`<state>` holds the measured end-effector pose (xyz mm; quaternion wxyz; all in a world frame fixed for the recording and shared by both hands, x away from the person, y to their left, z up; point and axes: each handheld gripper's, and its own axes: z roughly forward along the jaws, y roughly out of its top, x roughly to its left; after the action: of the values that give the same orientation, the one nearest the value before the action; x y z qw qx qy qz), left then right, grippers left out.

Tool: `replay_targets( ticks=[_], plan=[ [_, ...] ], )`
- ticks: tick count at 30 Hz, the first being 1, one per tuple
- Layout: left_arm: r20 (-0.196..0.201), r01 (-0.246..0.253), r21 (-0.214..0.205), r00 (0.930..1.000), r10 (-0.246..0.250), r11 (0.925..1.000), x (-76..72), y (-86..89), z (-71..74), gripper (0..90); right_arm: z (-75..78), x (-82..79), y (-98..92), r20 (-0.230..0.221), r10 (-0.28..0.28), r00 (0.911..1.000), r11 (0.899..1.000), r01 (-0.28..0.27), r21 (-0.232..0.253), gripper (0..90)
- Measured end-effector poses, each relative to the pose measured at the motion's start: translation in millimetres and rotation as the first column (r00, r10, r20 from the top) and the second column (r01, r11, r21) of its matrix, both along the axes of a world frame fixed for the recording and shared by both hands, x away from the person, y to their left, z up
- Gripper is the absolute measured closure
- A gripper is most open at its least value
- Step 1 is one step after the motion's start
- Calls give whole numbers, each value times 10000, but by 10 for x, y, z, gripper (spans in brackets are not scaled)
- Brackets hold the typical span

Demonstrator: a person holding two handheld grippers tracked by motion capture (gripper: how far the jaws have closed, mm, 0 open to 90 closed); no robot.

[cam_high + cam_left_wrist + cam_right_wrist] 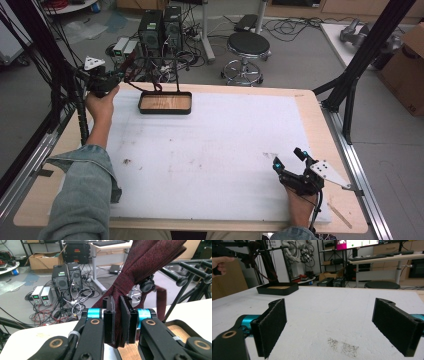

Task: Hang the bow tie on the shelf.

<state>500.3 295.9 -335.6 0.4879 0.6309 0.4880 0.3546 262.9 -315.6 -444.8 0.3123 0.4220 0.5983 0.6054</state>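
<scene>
Your left gripper (117, 322) sits at the table's ten o'clock corner, jaws pinched on a dark red necktie (147, 262) that drapes over the black rack (160, 65) standing in the wood-floored tray (165, 103) at twelve o'clock. Your right gripper (290, 159) rests low over the white foam mat (210, 150) at four o'clock, jaws spread wide with nothing between them. A stool (247, 55) stands beyond the table.

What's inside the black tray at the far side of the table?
The black tray shows a bare wooden floor, with the thin black rack rising from it. The dark red tie, shut in the left gripper, hangs over the tray's near part, hiding it.
</scene>
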Motion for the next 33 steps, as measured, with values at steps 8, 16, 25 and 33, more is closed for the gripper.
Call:
replay_targets(
  ticks=[8,16,25,33],
  plan=[
    [-70,1,-49,10000,-1,10000,4,15,-15,793,0,1,0,-1,0,10000,10000,0,-3,113],
    [-175,37,5,9998,-37,10000,-8,27,-14,708,0,-2,3,-35,3,10000,10000,-3,24,114],
    [52,296,-131,9996,-295,9995,-115,88,15,670,-1,-2,3,-27,9,10000,10000,-9,-1,114],
    [319,791,-426,9965,-778,9960,-282,149,101,600,0,-2,5,-25,-1,10000,10000,1,16,113]
  ],
)
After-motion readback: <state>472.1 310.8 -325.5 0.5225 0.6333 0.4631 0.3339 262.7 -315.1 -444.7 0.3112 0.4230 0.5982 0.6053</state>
